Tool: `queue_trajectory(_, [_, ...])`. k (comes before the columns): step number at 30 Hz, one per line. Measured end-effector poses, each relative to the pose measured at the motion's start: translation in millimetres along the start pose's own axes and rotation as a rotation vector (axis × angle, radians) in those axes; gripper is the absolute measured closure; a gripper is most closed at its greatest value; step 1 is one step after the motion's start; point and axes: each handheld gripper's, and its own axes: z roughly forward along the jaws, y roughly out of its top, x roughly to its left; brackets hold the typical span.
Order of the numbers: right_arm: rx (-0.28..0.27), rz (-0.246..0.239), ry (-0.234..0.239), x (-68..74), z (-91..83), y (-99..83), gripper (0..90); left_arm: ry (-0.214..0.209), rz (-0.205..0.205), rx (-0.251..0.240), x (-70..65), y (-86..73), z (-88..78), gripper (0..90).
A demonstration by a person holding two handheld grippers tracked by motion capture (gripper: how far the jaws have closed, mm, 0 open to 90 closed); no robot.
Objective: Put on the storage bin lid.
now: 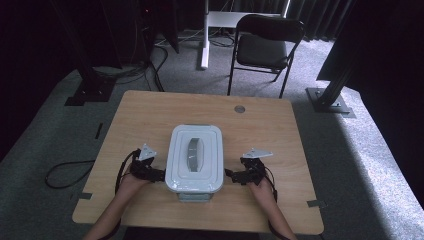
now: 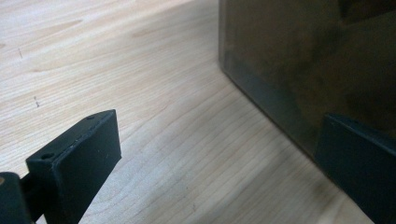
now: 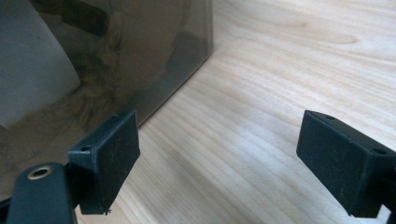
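Two grippers are flanking a storage box (image 1: 195, 157) that is sitting near the middle of the wooden table (image 1: 150, 110), a little toward the person's edge. In the high view the box is showing a pale lid (image 1: 175, 150) with a grey handle (image 1: 193, 153) running from 12 to 6 o'clock along its centre.

At about 9 o'clock of the box, the left gripper (image 1: 159, 175) is lying low over the tabletop, held by the person's left hand (image 1: 131, 182), with its tip just beside the box's lower left corner. In the left gripper view its jaws are standing wide apart: one jaw is rising at 7 o'clock over bare wood, the other at 4 o'clock against the dark, translucent wall of the box (image 2: 303, 65). Whether that jaw is touching the wall, I cannot tell. Nothing is held between them.

At about 3 o'clock of the box, the right gripper (image 1: 231, 175) is pointing toward the box's lower right corner, held by the right hand (image 1: 261, 187). In the right gripper view its jaws are also spread wide, with only wood grain between them; the jaw at 7 o'clock is standing just in front of the smoky box wall (image 3: 154, 56), the other at 4 o'clock over open table.

Beyond the table, at 12 o'clock, a black folding chair (image 1: 265, 47) is standing on the grey carpet (image 1: 50, 135), and a small round metal disc (image 1: 239, 108) is sitting near the table's far edge.
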Motion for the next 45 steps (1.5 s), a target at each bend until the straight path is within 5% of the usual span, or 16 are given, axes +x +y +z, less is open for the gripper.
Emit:
queue_trajectory(11, [-0.076, 0.033, -0.099, -7.9, -15.0, -9.6, 12.4, 0.015, -0.023, -0.016, 5.5, -12.0, -12.9, 1.4])
queue_trajectory(45, [-0.09, 0.164, -0.319, -43.1, -70.9, -64.7, 12.2, 0.106, -0.093, 0.01, 25.6, -58.4, -37.4, 1.4])
